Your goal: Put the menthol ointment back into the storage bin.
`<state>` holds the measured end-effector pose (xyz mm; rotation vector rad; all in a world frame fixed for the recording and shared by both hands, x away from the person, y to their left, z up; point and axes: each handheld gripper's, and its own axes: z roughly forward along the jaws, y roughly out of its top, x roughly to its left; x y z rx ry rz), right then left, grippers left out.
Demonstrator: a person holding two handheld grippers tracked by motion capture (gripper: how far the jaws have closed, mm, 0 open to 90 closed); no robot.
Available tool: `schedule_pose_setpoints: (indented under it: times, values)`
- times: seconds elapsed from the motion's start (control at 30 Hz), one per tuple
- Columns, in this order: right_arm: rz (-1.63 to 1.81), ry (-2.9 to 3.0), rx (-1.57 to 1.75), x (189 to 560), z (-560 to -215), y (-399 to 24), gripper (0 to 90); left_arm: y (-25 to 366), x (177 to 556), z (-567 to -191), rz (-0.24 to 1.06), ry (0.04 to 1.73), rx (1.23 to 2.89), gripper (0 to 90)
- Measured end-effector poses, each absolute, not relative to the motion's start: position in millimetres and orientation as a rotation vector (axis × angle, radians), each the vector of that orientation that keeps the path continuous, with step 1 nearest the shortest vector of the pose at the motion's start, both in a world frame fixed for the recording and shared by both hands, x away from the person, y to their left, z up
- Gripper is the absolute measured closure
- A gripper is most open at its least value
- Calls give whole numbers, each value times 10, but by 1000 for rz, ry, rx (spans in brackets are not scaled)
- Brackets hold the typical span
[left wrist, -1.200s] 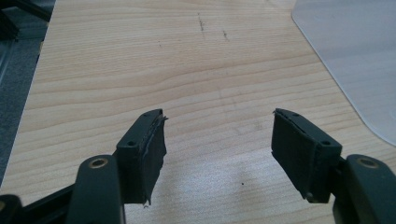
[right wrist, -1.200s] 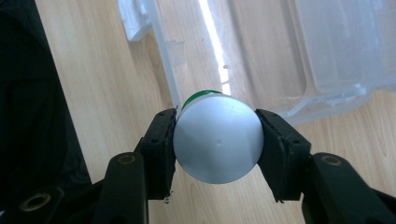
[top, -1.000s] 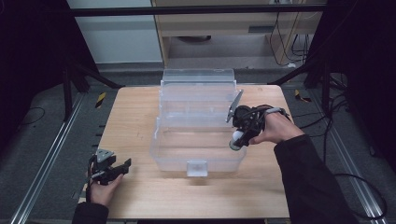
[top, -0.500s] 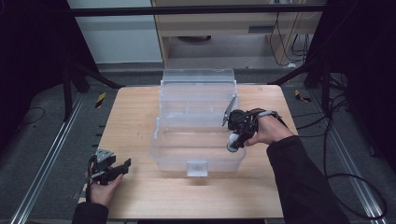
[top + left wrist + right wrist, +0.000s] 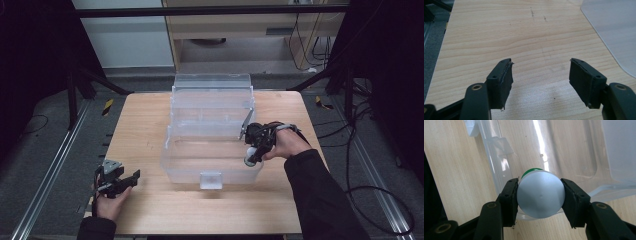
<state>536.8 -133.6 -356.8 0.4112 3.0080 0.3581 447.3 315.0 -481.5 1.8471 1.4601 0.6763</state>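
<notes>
Right gripper has a can pinched end-on over the bin, at its right wall.

The can's long axis runs straight away from the right gripper camera: silver end faces it, green body points down into the clear bin mid-table. Left gripper sits near the table's front-left corner, jaws spread wide over bare wood, holding nothing.

High cam overhead; gripper cams close, sharing table.
</notes>
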Motion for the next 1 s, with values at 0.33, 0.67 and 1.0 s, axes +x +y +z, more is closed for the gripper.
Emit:
schedule_pose_setpoints:
  times: [0.33, 0.67, 1.0]
  values:
    - [348, 3018, 434, 5377, -3703, -1374, 505, 3148, 4475, -4816, 676, 1462, 1849, 349]
    - [339, 3026, 446, 5381, -3813, -1407, 504, 3149, 4476, -4817, 676, 1462, 1850, 349]
    - [339, 3040, 451, 5374, -3877, -1404, 502, 3149, 4474, -4815, 677, 1461, 1849, 349]
